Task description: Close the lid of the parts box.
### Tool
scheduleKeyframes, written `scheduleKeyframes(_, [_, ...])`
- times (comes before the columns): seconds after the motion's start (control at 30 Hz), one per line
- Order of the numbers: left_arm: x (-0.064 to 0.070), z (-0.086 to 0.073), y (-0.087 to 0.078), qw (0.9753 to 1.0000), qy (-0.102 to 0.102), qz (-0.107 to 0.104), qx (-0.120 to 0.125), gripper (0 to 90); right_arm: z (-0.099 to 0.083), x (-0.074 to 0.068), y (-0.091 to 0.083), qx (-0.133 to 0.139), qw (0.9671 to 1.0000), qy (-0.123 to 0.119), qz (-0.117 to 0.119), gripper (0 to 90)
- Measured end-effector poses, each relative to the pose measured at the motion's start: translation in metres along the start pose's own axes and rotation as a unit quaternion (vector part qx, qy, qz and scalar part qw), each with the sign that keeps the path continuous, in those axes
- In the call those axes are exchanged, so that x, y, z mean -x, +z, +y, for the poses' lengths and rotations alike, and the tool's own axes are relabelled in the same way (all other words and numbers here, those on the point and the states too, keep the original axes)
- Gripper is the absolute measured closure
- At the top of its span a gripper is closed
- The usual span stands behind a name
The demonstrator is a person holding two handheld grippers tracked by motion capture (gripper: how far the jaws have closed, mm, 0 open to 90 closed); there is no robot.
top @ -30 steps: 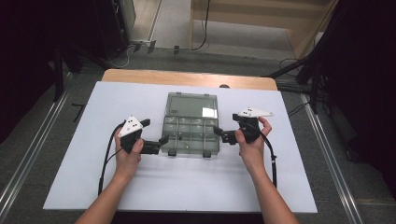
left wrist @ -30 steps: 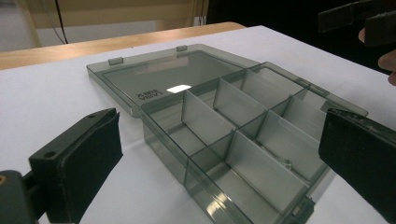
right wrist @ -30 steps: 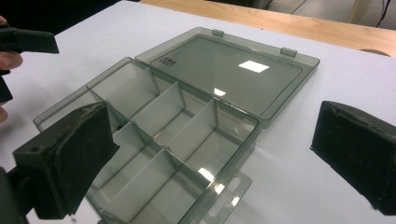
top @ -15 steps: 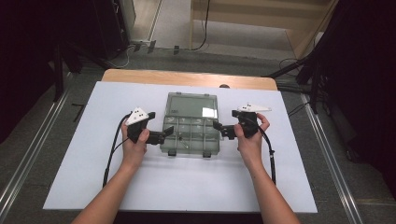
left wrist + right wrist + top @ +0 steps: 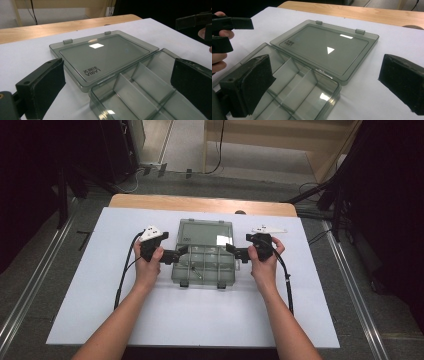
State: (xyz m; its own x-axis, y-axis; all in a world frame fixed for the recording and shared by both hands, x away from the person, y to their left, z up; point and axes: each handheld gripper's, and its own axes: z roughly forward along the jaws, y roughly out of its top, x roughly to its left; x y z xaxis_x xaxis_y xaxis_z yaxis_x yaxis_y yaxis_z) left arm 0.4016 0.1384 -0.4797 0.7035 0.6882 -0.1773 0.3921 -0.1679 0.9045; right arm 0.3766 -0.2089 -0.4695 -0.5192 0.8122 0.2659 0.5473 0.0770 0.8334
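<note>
- Here's the box (image 5: 205, 265), a smoky clear organiser, sitting mid-table on the white sheet (image 5: 90, 310), lid (image 5: 206, 233) flung fully back and lying flat on the far side.
- Left gripper (image 5: 181, 252) is at the box's left edge, right gripper (image 5: 232, 249) at its right edge, both pointing inward at each other across the tray.
- From the left gripper view, the jaws stand wide apart with nothing between them: one pad hangs over the bare sheet beside the lid (image 5: 105, 56), the other over the open tray (image 5: 140, 85).
- Right gripper view tells the same story: jaws spread wide, gripping nothing, one pad above the tray (image 5: 294, 85), the other out over the sheet past the box's corner.
- Dividers (image 5: 287, 72) split the tray into compartments; those that show close up look empty.
- Lid carries a small printed label near its hinge edge and two latch tabs (image 5: 360, 31) on its far rim.
- High up, two dark clips (image 5: 202, 284) show on the near wall of the box.
- Wooden table edge (image 5: 200, 202) runs beyond the sheet.
</note>
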Motion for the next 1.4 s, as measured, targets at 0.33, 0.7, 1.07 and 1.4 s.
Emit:
scheduleKeyframes(0.33, [-0.014, 0.008, 0.018, 0.9996, -0.018, 0.003, -0.023, 0.0, 0.006, 0.012, 0.014, -0.006, 0.9999, 0.016, -0.004, 0.0])
scheduleKeyframes(0.7, [-0.025, 0.007, 0.039, 0.9970, -0.063, -0.001, -0.045, 0.0, 0.005, 0.026, 0.033, -0.018, 0.9981, 0.059, 0.008, 0.0])
scheduleKeyframes(1.07, [-0.032, 0.004, 0.049, 0.9931, -0.105, -0.009, -0.053, 0.0, -0.001, 0.031, 0.044, -0.030, 0.9961, 0.080, 0.022, 0.3])
scheduleKeyframes(1.4, [-0.033, 0.004, 0.055, 0.9892, -0.123, 0.009, -0.080, 5.9, -0.002, 0.031, 0.050, -0.035, 0.9942, 0.099, 0.021, 13.5])
